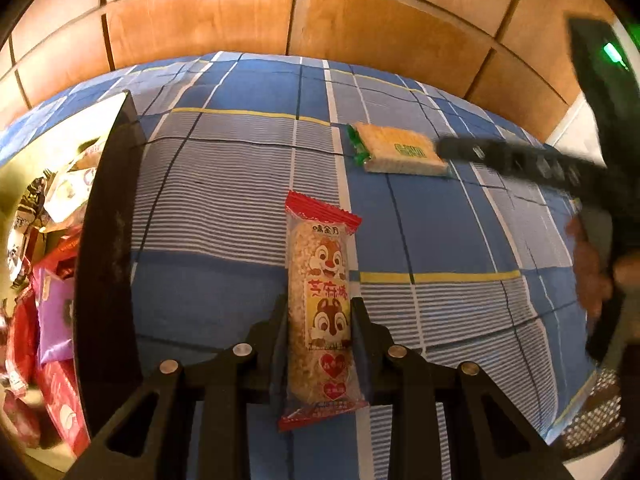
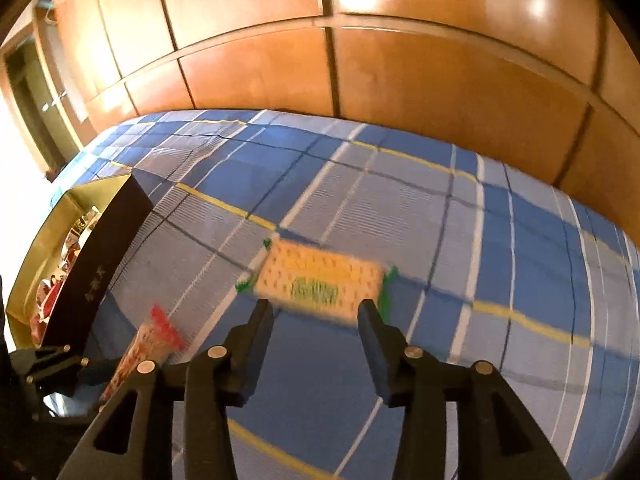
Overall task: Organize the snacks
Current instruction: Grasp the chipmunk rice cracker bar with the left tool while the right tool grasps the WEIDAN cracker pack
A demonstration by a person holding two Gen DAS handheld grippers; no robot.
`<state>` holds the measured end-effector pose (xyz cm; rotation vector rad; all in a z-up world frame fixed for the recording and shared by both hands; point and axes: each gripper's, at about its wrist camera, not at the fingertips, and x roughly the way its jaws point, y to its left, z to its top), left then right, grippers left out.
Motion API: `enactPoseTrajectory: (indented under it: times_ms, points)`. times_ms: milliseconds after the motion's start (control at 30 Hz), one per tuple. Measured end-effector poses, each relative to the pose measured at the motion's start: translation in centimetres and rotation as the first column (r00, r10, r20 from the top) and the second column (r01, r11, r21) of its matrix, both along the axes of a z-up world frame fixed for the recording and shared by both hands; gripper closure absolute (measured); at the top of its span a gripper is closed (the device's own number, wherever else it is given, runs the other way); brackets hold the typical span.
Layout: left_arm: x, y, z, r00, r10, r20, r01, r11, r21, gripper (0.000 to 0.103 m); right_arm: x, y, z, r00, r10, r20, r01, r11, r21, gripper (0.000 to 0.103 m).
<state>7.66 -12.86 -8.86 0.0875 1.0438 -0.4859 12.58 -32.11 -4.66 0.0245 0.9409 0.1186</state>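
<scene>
- Holding, in the left gripper, a squirrel-printed sesame rice bar with red crimped ends: jaws clenched on the wrapper's middle, pads flush against both long sides, the pack upright between them above the cloth.
- Standing released and empty, the right gripper: a clear gap between the jaws, nothing pinched, tips just short of a green-edged cracker pack lying flat on the cloth, blurred in the right wrist view.
- Judging by the layout, well along: a dark box with a gold lining at the left edge already crowded with red, purple and white packets.
- Left to do, by the look of it: carrying the rice bar over to that box, then gripping the cracker pack and sending it the same way; no other loose snacks visible on the bed.
- Unable to tell whether the packets inside the box sit in any order; too cramped and distorted at the frame's edge.
- Underneath, a bed under a blue plaid sheet with white stripes and thin yellow lines, smooth apart from slight wrinkles; soft, so probably giving under a downward press.
- Behind, a glossy wooden panelled wall with warm light reflections; at far left in the right wrist view, a bright opening, perhaps a doorway.
</scene>
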Motion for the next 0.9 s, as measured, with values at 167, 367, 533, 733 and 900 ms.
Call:
enactPoseTrajectory:
  times_ms: [167,367,533,733,900]
  points:
    - [-0.3,-0.3,-0.2,1.0,-0.013,0.022,0.012,1.0,0.018,0.073,5.1,-0.4,-0.6,0.999,-0.002,-0.044,0.006,0.997,0.071,0.055]
    - [-0.5,0.1,-0.1,1.0,-0.015,0.024,0.015,1.0,0.01,0.073,8.4,-1.8,-3.8,0.977,-0.029,-0.21,0.072,0.977,0.201,0.055]
    - [-0.4,0.3,-0.1,1.0,-0.014,0.019,0.014,1.0,-0.007,0.073,4.3,-4.2,-4.5,0.964,-0.064,-0.257,0.148,0.934,0.324,0.054]
    - [-0.4,0.4,-0.1,1.0,-0.008,0.019,0.008,1.0,-0.015,0.073,-0.6,-3.8,-3.9,0.964,-0.002,-0.267,0.091,0.942,0.322,0.045]
    - [-0.3,0.4,-0.1,1.0,-0.004,0.016,0.005,1.0,-0.013,0.073,-0.3,-1.0,-2.4,0.983,0.043,-0.178,-0.016,0.989,0.15,0.04]
